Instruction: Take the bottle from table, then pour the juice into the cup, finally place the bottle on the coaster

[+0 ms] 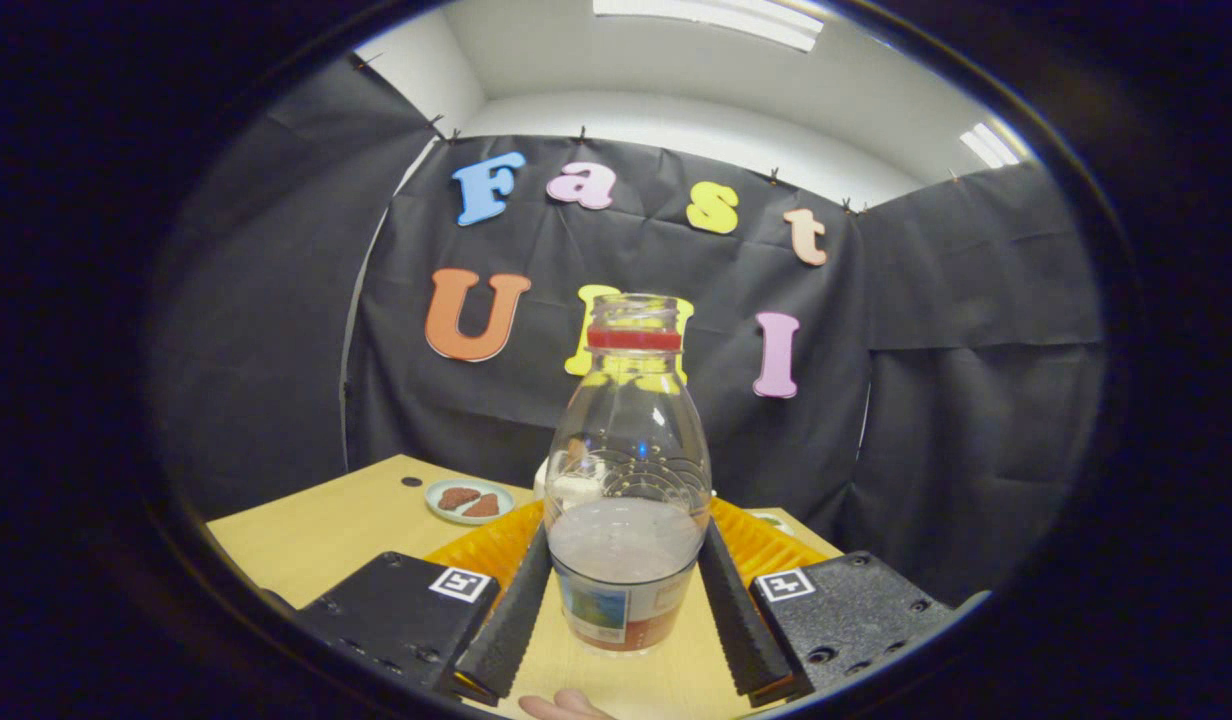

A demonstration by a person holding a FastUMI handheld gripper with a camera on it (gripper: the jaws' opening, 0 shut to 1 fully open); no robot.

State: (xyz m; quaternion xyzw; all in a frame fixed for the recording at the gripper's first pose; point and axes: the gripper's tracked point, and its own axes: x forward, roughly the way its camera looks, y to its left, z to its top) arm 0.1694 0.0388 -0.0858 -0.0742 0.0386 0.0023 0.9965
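The gripper (624, 600) clamps both fingers on the clear plastic bottle with a red neck ring (627, 480), upright at twelve o'clock, keeping juice level above the wooden table (316, 530).

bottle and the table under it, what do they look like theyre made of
Bottle: clear, glossy, likely plastic; the wall shows through it, with moulded ridges and a red neck ring. The claw is shut on it. Table: pale wood or wood-look laminate, matte, with faint grain.
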